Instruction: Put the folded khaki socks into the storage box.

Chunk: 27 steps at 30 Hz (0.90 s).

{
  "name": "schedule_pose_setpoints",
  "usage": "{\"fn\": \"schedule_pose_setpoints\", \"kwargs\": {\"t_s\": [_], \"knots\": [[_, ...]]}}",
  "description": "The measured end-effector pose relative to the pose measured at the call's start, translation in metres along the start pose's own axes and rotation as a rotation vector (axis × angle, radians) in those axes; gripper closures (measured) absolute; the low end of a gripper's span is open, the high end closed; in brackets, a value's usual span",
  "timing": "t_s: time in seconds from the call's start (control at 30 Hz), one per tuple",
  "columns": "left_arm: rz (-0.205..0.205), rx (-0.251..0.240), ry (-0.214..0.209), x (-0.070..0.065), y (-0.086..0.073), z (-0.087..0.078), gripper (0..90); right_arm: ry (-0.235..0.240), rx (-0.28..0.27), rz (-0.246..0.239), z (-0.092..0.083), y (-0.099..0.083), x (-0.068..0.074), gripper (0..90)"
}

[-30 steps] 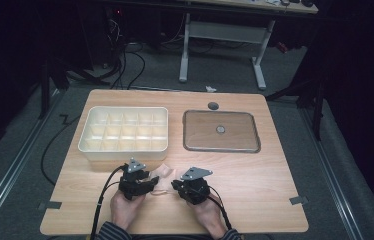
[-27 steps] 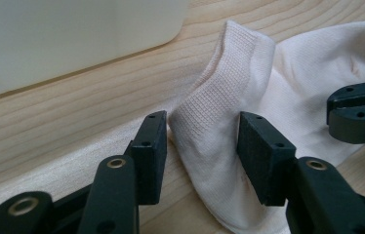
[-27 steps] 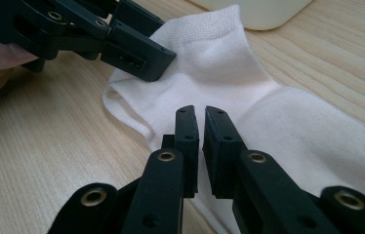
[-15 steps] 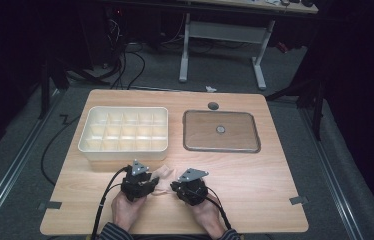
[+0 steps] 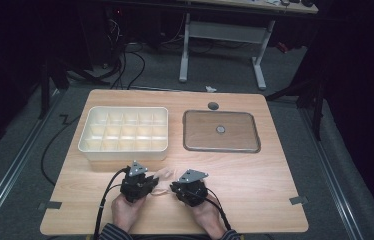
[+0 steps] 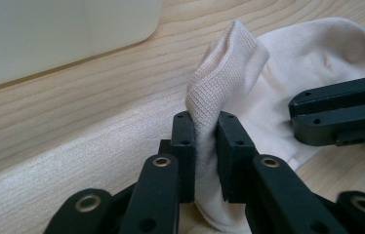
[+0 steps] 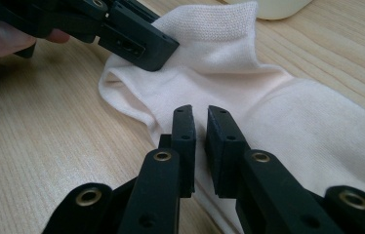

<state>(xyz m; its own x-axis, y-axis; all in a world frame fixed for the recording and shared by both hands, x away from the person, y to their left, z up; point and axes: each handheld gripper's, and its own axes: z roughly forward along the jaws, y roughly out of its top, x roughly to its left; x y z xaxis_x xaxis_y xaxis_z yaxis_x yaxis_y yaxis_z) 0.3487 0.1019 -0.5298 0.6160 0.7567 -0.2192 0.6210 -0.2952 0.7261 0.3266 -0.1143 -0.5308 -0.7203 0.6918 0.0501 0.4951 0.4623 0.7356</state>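
Observation:
A cream-white sock [image 5: 164, 176] lies flat on the wooden table near its front edge, between my two grippers. My left gripper [image 6: 205, 141] has just been closing and now pinches a raised fold of the sock [image 6: 229, 63] between its pads. From the other side, my right gripper [image 7: 201, 131] sits at the sock's [image 7: 268, 112] near edge, its jaws almost together with fabric running in between. In the high view the left gripper [image 5: 150, 186] and right gripper [image 5: 175, 189] face each other, each held in a hand.
A white tray with several compartments [image 5: 124, 151] stands just behind the sock, its wall [image 6: 49, 34] close to the left gripper. A flat clear-grey lid [image 5: 195, 131] lies to its right. A small dark disc [image 5: 213, 105] sits farther back.
The left gripper's jaws have closed onto a fold of the sock. Both hands stay in the same place.

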Motion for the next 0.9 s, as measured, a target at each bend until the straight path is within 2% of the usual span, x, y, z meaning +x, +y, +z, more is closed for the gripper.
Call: {"fn": "schedule_pose_setpoints", "kwargs": {"t_s": [0.07, 0.2, 0.4, 0.57, 0.9], "knots": [[0.001, 0.002, -0.006, -0.001, 0.001, -0.002, 79.6, -0.001, -0.003, 0.000, 0.000, 0.000, 0.000, 82.3], [0.027, 0.009, -0.014, -0.006, 0.006, -0.008, 79.6, 0.000, -0.004, -0.008, 0.000, 0.000, 0.001, 82.1], [0.018, -0.010, -0.046, -0.007, 0.012, -0.013, 79.5, 0.000, 0.005, -0.013, 0.001, 0.001, 0.001, 82.1], [0.027, -0.026, -0.071, -0.009, 0.017, -0.018, 79.5, 0.002, 0.007, -0.016, 0.001, 0.002, 0.000, 82.1], [0.032, -0.049, -0.092, -0.012, 0.021, -0.023, 79.5, 0.012, 0.024, -0.013, 0.004, 0.006, 0.001, 82.1]]}}
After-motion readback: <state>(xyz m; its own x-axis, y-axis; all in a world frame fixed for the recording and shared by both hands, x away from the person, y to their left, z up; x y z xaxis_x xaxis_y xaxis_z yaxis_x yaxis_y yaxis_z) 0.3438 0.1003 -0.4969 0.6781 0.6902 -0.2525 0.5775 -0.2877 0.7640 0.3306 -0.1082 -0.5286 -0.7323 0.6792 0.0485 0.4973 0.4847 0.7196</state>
